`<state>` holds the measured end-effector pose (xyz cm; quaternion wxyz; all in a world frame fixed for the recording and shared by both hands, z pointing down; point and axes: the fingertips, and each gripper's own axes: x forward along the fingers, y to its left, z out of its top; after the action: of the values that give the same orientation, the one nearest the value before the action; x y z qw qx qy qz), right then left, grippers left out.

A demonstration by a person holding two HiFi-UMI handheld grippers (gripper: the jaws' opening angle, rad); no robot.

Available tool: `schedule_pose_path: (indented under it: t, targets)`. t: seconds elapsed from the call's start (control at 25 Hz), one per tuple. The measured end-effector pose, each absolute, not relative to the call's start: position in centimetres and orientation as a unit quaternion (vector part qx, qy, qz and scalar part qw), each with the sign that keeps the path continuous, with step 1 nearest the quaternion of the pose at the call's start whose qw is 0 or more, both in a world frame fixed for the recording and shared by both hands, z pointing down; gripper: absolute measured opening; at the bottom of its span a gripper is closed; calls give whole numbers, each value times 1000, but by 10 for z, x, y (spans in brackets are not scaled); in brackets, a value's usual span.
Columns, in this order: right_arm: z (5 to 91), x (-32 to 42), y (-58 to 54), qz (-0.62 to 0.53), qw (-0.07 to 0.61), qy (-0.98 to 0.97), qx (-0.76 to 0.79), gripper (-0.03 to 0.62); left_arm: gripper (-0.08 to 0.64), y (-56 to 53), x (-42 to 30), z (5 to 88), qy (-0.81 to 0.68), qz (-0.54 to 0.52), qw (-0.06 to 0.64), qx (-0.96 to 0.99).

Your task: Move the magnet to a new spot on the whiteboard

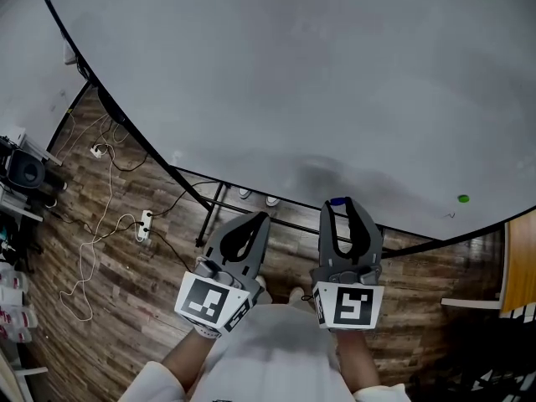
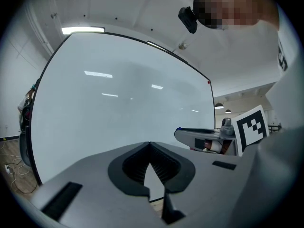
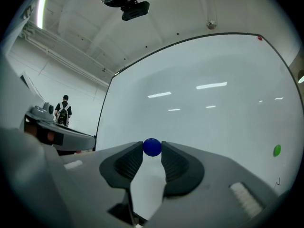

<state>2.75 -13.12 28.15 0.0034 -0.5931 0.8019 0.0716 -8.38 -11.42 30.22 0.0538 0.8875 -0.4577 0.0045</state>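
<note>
**White sleeves (image 1: pixel 163 382), two grippers, one blue magnet (image 3: pixel 152 147) at the whiteboard (image 1: pixel 293 74)**

Seen from the head view, cables (image 1: pixel 100 224) trail over the wooden floor (image 1: pixel 126 308) at 9 o'clock. The left gripper (image 1: pixel 260 219) hangs at 6 o'clock with its jaws pressed together at the tips and nothing between them, which its own view confirms. Just beside it, toward 5 o'clock, the right gripper (image 1: pixel 338 204) pinches the blue magnet between its jaw tips, at the board's lower edge. No view shows whether the magnet touches the surface. A green magnet (image 1: pixel 463 198) sits on the board at 3 o'clock, well apart from the blue one.

The blue magnet looks small, round, hard and light, with a smooth shell that could slip from a loose pinch. The hold across its middle seems the right one. It would likely snap onto the board once close, so setting it flat and easing the jaws apart should do.
</note>
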Motion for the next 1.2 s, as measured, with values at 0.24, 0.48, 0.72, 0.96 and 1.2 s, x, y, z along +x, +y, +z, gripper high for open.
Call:
schedule_pose_path:
  t: [0.24,0.48,0.72,0.96,1.2]
  targets:
    - [275,-1,-147,80,14,804,-589,130,6,-130,-106,304,-456,7,52,888]
    - [274,-25,-174,81,13,802,-592,130,6,-156,-126,304,-452,7,50,891]
    - [277,-37,-197,79,13,794,-603,130,6,-176,-133,309,-435,10,54,899]
    - [276,-51,-229,80,9,789,-608,130,6,-207,-147,311,-431,6,59,900]
    - [283,-56,-239,91,-14,780,-619,130,6,-210,-157,313,-438,3,62,897]
